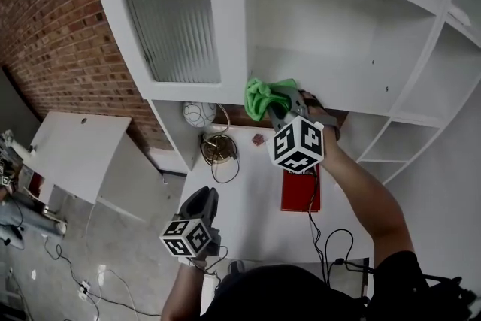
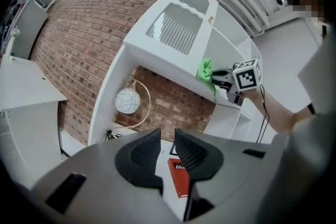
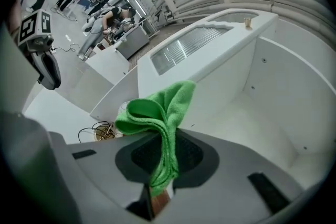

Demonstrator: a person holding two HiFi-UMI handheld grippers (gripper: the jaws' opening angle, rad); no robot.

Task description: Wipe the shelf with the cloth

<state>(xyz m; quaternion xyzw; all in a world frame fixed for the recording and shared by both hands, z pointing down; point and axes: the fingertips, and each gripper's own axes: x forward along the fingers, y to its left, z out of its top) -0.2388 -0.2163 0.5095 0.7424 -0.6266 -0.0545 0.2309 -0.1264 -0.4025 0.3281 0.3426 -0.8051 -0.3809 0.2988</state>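
A green cloth [image 1: 263,95] is bunched at the front edge of the white cabinet's open shelf [image 1: 323,75]. My right gripper [image 1: 282,104] is shut on it. In the right gripper view the cloth [image 3: 157,110] folds up out of the jaws of my right gripper [image 3: 167,140], with the shelf board [image 3: 239,123] just beyond. My left gripper [image 1: 204,196] hangs low over the white table [image 1: 248,218], well apart from the shelf. The left gripper view shows my left gripper [image 2: 167,140] with its jaws close together and nothing between them, and far off the cloth [image 2: 205,70].
A ribbed glass door [image 1: 176,30] closes the cabinet bay left of the shelf. Below it stand a white globe lamp [image 1: 198,114] and coiled cables [image 1: 218,150]. A red book [image 1: 301,190] lies on the table. A brick wall [image 1: 45,34] is at the left.
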